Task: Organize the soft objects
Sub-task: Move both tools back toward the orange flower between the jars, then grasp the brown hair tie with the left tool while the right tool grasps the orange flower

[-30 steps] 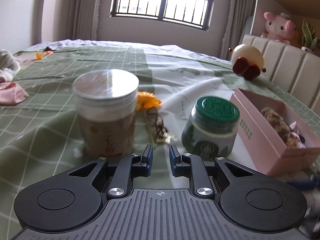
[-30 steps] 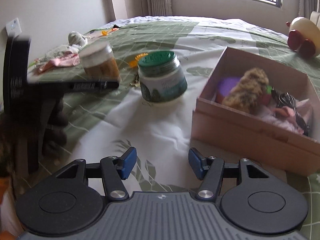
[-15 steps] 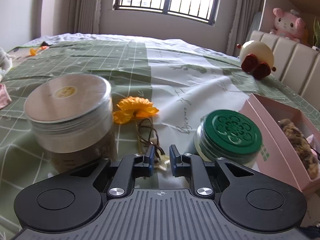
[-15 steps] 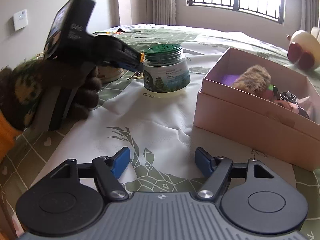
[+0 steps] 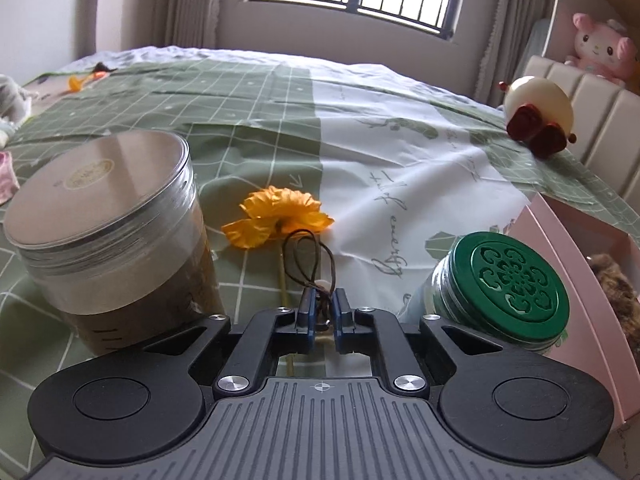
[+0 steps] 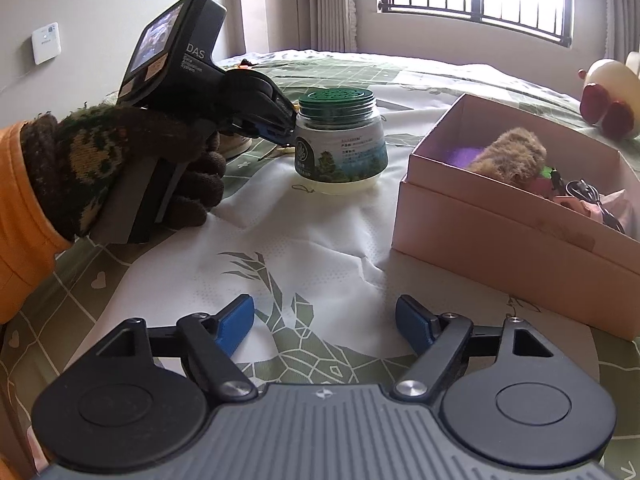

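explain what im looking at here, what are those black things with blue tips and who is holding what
There is no robot here. A person holds a hand-held clamp in each hand, and each clamp has a camera looking along its two fingers.

The left gripper has closed on a brown cord lying beside an orange flower, between a clear jar and a green-lidded jar. The other camera shows that clamp from outside, held in a gloved hand.

The right gripper is opening with nothing between its fingers, above the bedspread. A pink box holds a furry brown toy.
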Tool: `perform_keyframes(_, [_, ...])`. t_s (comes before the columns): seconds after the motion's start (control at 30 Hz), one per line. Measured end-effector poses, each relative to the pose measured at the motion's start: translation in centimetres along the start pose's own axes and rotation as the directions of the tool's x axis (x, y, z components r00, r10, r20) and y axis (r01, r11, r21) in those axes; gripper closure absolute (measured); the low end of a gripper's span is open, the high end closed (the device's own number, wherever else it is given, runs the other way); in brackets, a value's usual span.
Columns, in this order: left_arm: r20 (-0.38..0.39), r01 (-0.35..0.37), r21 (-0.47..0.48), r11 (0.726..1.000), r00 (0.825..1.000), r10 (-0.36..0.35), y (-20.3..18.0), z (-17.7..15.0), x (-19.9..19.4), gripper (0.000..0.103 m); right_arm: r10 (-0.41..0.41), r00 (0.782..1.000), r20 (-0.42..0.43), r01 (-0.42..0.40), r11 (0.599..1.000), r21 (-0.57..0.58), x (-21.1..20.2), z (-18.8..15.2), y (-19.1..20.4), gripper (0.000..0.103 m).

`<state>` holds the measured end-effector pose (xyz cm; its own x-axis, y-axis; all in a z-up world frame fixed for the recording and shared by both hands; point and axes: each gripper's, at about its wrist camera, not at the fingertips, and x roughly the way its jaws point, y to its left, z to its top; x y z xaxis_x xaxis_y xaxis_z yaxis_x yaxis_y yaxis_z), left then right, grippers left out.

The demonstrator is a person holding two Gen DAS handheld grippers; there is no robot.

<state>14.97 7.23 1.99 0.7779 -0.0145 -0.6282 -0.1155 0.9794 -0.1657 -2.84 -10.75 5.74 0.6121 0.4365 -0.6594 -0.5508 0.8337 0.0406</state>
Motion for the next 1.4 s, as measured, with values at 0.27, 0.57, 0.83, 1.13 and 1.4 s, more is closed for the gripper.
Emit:
perform_keyframes(0.27, [0.000,0.019,0.047,0.999,1.000,-0.019,-0.1,-0.3,0.7,0.095,0.039,0.999,-0.028,-0.039,0.999,-0.015,0.0,0.0,0.1,0.007])
perform_keyframes(0.57, [-0.035,-0.037,0.120,0.992,0.999,0.042,-1.2,0.0,0.8,0.095,0.056,0.993,-0.107,-0.058,0.998,-0.021,0.7,0.8,0.2,0.000])
perform_keyframes(0.83, [-0.023,-0.040,0.130,0.991,0.999,0.043,-1.2,-0.2,0.7,0.095,0.062,0.992,-0.112,-0.068,0.996,-0.053,-0.2,0.9,0.3,0.005])
perform_keyframes(1.13, [0.046,0.101,0.108,0.989,0.993,-0.106,-0.5,-2.5,-5.0,0.097,0.011,0.997,0.072,-0.006,0.997,-0.074,-4.9,10.4,-0.1,0.013])
perform_keyframes(1.4, [0.117,0.205,0.029,0.978,0.971,-0.207,3.2,-5.0,-11.5,0.097,0.082,0.994,-0.076,-0.073,0.991,0.115,2.2,23.8,-0.2,0.016])
